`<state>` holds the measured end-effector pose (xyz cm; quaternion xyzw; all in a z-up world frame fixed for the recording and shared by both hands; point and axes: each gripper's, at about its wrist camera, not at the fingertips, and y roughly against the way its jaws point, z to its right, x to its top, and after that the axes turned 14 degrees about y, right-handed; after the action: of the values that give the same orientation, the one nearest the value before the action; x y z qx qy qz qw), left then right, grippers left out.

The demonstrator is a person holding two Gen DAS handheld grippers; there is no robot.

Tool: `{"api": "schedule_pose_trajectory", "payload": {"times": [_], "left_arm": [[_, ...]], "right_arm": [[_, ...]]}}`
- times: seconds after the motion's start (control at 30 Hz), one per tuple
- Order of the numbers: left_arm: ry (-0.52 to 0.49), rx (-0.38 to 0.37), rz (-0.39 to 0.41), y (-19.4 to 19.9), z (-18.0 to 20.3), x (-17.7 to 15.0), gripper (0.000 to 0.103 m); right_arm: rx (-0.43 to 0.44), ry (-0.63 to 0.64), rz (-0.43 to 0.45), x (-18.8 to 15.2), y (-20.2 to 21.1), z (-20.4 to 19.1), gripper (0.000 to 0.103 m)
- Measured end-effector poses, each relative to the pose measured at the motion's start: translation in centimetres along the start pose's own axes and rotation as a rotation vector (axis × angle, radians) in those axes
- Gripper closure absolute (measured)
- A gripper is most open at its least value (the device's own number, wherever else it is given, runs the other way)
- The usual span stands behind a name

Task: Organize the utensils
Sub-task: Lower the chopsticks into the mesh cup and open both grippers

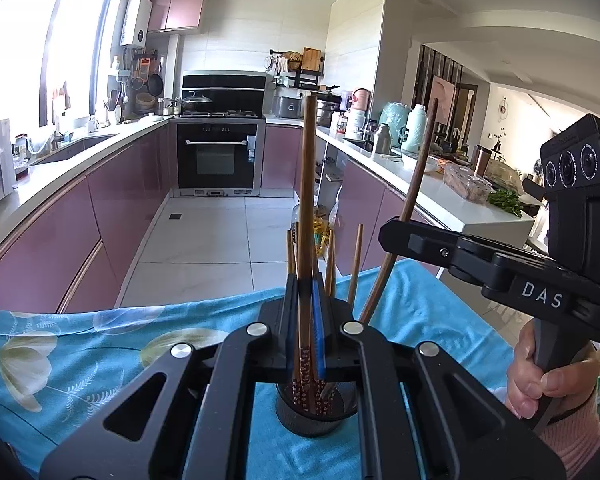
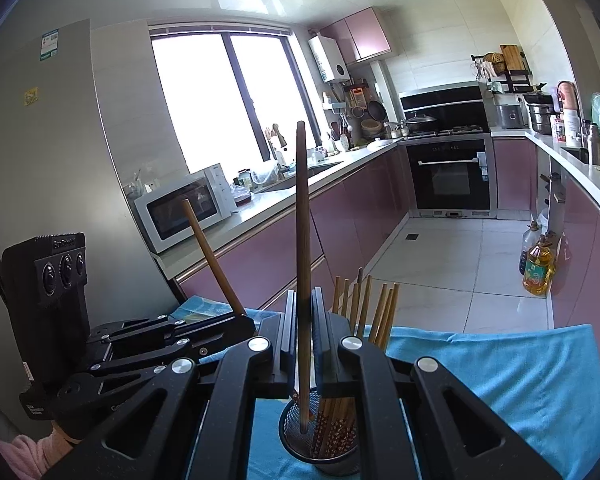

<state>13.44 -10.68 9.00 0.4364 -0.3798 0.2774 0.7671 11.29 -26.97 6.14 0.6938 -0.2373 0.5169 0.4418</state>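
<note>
Blue cloth (image 1: 100,344) lies under your claws; left claw (image 1: 306,312) and right claw (image 2: 305,320) each pinch one chopstick (image 1: 309,200) above the cup (image 2: 324,436).

1. A black mesh cylindrical holder (image 2: 332,444) stands on a blue floral cloth (image 1: 80,356).
2. Brown wooden chopsticks (image 2: 374,312) stand inside the holder.
3. The left gripper (image 1: 306,320) and the right gripper (image 2: 303,328) each clamp one upright chopstick above the holder, side by side.
4. Pink kitchen cabinets (image 1: 112,200) lie behind the cloth.
</note>
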Motion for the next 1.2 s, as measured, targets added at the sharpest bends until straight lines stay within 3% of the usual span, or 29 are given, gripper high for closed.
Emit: {"api": "schedule_pose_trajectory", "payload": {"times": [0.53,0.83,0.93,1.0,1.07,1.13,1.2], "left_arm": [[-0.051,0.004,-0.159,-3.4,-0.9,-2.8,0.095],[-0.036,0.031,-0.194,-5.4,-2.1,-3.9,0.095],[-0.011,0.030,-0.186,-5.2,-2.8,-4.4,0.089],[0.002,0.036,-0.164,-4.8,-3.2,-4.7,0.083],[0.009,0.046,-0.142,-4.4,-3.6,-5.2,0.072],[0.018,0.056,-0.117,-3.8,-4.1,-5.9,0.067],[0.028,0.071,-0.095,-3.1,-4.6,-6.5,0.054]], "right_arm": [[0.001,-0.033,-0.155,-3.7,-3.8,1.1,0.097],[-0.004,-0.063,-0.213,-5.2,-5.2,1.5,0.095],[-0.015,-0.061,-0.203,-5.5,-4.5,1.1,0.095],[-0.025,-0.049,-0.193,-5.6,-4.0,0.7,0.091],[-0.041,-0.036,-0.179,-5.9,-3.3,0.2,0.075],[-0.063,-0.022,-0.163,-6.2,-2.6,-0.5,0.068],[-0.091,-0.006,-0.148,-6.7,-1.9,-1.2,0.054]]}}
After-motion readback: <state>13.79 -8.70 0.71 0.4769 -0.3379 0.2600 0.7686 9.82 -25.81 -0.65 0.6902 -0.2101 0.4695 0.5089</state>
